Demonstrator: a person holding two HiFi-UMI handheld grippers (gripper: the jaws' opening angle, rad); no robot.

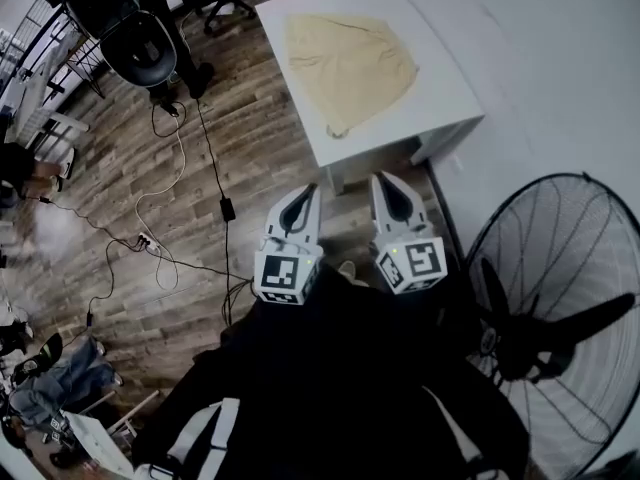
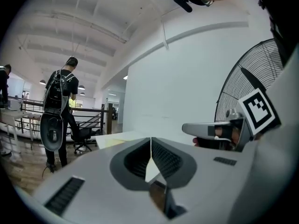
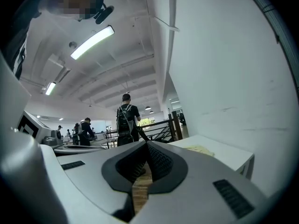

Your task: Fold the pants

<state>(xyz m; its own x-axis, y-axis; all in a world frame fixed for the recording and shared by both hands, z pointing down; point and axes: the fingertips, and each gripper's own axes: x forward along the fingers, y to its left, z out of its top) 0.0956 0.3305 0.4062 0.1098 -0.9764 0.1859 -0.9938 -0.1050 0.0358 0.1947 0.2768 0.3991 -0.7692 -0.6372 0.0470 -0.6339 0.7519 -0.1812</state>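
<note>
Short of table (image 1: 442,80), left tongs (image 1: 308,192) and right tongs (image 1: 384,179) clenched empty, pants (image 1: 345,63) flat

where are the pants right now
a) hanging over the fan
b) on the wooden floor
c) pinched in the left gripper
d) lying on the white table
D: the head view shows the pale yellow pants lying on the white table, while the left gripper and right gripper are shut on nothing, short of the table's near edge.
</note>
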